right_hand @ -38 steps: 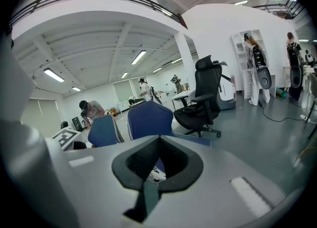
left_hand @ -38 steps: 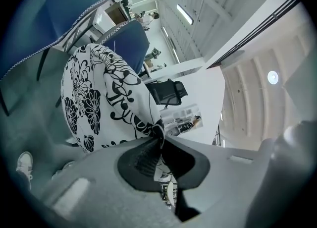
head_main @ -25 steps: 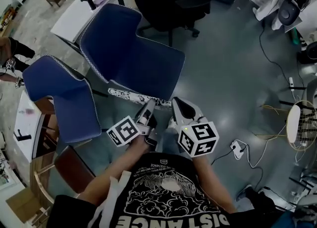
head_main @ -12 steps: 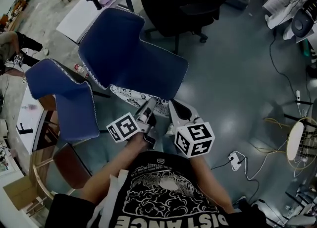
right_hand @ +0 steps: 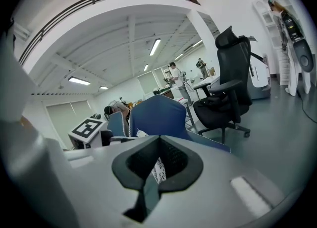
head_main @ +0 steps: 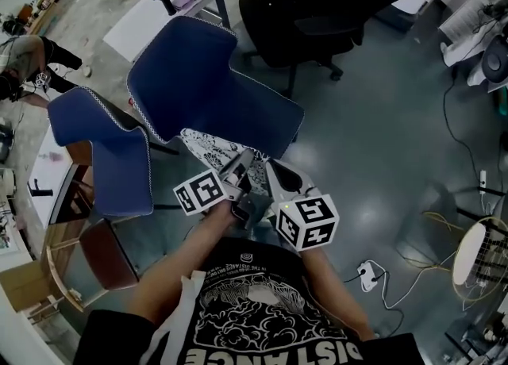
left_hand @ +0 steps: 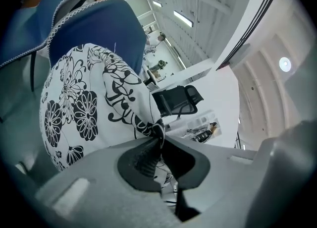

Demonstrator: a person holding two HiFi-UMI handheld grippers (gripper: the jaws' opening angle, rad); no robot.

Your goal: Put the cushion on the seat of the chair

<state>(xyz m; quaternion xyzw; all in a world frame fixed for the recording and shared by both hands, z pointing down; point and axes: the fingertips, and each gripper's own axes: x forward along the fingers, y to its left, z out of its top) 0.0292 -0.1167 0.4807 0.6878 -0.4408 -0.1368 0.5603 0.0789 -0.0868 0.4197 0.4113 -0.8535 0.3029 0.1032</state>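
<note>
Both grippers pinch the cushion — a white one printed with black flowers and scrolls — and hold it up at the near edge of the blue chair. In the left gripper view the left gripper has its jaws pressed together on a gathered corner of the printed fabric, and the rest of the cushion spreads away to the left in front of the chair's blue upholstery with its white piping. In the right gripper view the right gripper has its jaws nearly together, with a narrow strip of the same patterned cloth caught between the pads. From the head view the two grippers sit close side by side, their marker cubes toward the person's chest, and the cushion shows as a band between their tips and the front edge of the seat. It is not lying on the seat; whether it touches the edge cannot be told. A second blue chair of the same kind stands just to the left, and a black office chair stands beyond the first one on the grey floor. A white table is at the upper left — cables and a white power strip lie on the floor to the right.
</note>
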